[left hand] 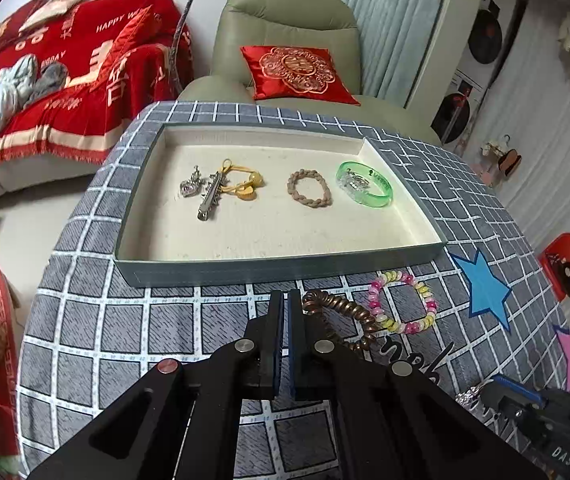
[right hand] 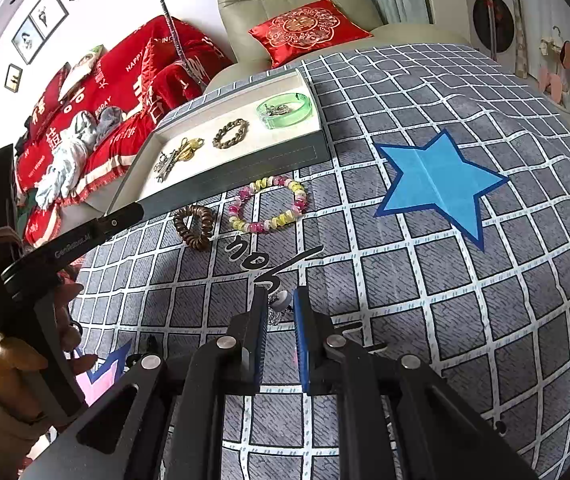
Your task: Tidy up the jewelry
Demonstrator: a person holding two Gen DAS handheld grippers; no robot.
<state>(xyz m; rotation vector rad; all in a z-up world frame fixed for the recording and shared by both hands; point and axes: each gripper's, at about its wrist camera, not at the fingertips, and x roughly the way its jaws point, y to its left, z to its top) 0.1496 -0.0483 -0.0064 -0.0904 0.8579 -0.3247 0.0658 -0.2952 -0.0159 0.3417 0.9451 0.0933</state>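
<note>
**Jewelry sort: two bands outside tray, right gripper clamped on silver piece**

Left gripper [left hand: 286, 296]: jaws together, nothing between them. It hangs over the grey checked tablecloth [left hand: 125, 320], just short of the near wall of the tray [left hand: 285, 270]. The brown spiral hair tie [left hand: 337, 320] lies on the cloth at its 3 o'clock, just beside the right finger; contact cannot be confirmed.

Right gripper [right hand: 279, 300]: jaws nearly together, clamped on a small silver piece with a chain [right hand: 279, 306]. Its exact kind cannot be told.

Tray contents, left wrist view, from 9 o'clock to 3 o'clock: silver charm [left hand: 191, 186] and metal hair clip [left hand: 211, 200] touching a yellow hair tie [left hand: 243, 186]; a braided tan band [left hand: 309, 189] standing apart; a green bangle [left hand: 365, 184] with a small silver item inside its ring.

Outside the tray: the pink-and-yellow beaded bracelet [left hand: 403, 302] lies on the cloth near the front wall, touching the spiral tie at its 9 o'clock side. A blue star print [left hand: 485, 288] sits at its 3 o'clock.

A person's hand [right hand: 65, 320] grips the left tool's handle.
</note>
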